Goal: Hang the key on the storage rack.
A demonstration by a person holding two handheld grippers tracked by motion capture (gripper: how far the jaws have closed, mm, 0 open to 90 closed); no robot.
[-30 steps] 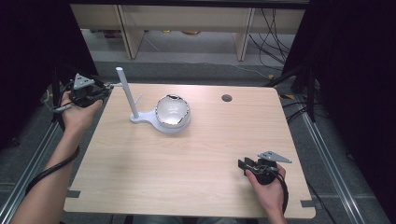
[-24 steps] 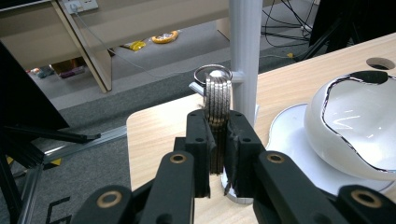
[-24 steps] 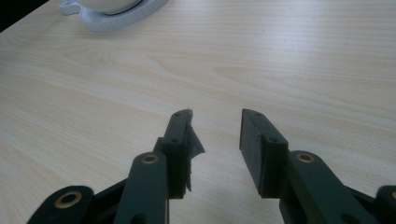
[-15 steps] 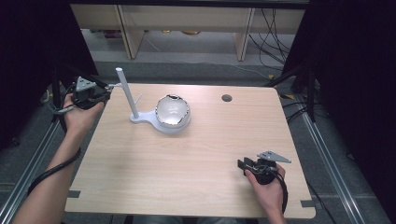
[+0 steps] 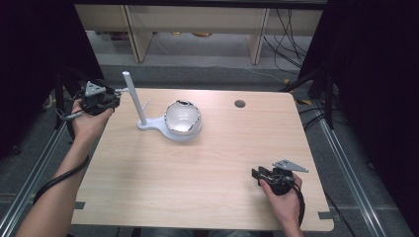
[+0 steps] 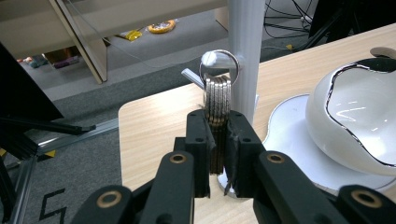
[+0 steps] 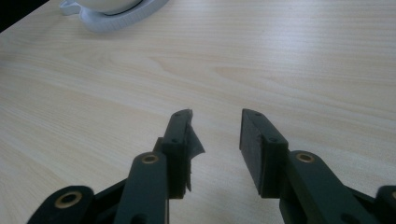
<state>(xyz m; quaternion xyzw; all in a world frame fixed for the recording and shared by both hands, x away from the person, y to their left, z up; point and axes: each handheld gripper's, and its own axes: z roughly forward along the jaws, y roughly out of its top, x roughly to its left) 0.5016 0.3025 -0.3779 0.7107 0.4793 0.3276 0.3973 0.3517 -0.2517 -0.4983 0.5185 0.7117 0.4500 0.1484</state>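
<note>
Left gripper (image 5: pixel 109 100): hovering over the far left corner of the tabletop (image 5: pixel 207 177), held in the person's left hand (image 5: pixel 88 122), pointing toward the white post.
Left fingers (image 6: pixel 201 140): pinching tight on a bunch of keys (image 6: pixel 217 105), the flat blades standing upright between the pads.
Bunch of keys: sitting in the grip just in front of the white post (image 5: pixel 134 98), its metal ring (image 6: pixel 219 65) riding at the top and overlapping the post in the left gripper view; whether the ring is touching the post cannot be told.
White post: standing upright near the far left corner of the tabletop, rising from a flat white base (image 5: pixel 157 126) that is lying on the wood.
White bowl (image 5: pixel 182 118): sitting on the same base, just to the right of the post, its glossy inside showing a dark-edged rim.
Right gripper (image 5: pixel 261 174): resting low near the front right corner of the tabletop, held in the right hand (image 5: pixel 286 197), well apart from the stand.
Right fingers (image 7: pixel 180 140): standing apart with a clear gap, holding nothing, bare wood showing between them.
Round hole (image 5: pixel 240 103): lying in the tabletop near the far edge, right of the bowl.
</note>
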